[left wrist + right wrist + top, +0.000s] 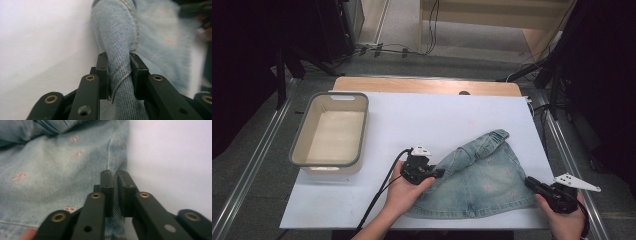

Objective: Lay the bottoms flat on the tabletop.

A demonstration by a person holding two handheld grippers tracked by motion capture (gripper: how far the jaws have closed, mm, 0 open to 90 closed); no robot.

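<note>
Both fingers [103, 72] around skirt [484, 175] edges

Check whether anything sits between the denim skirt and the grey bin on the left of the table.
Nothing visible does. The white table surface between the denim skirt and the grey bin is bare. Both the left gripper and right gripper already clamp the skirt's edges.

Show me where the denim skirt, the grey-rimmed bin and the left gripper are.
denim skirt [492, 175]: high view, middle of the front panel.
grey-rimmed bin [301, 134]: high view, left rim.
left gripper [119, 72]: left gripper view, between the jaws clamping a denim fold.
</note>
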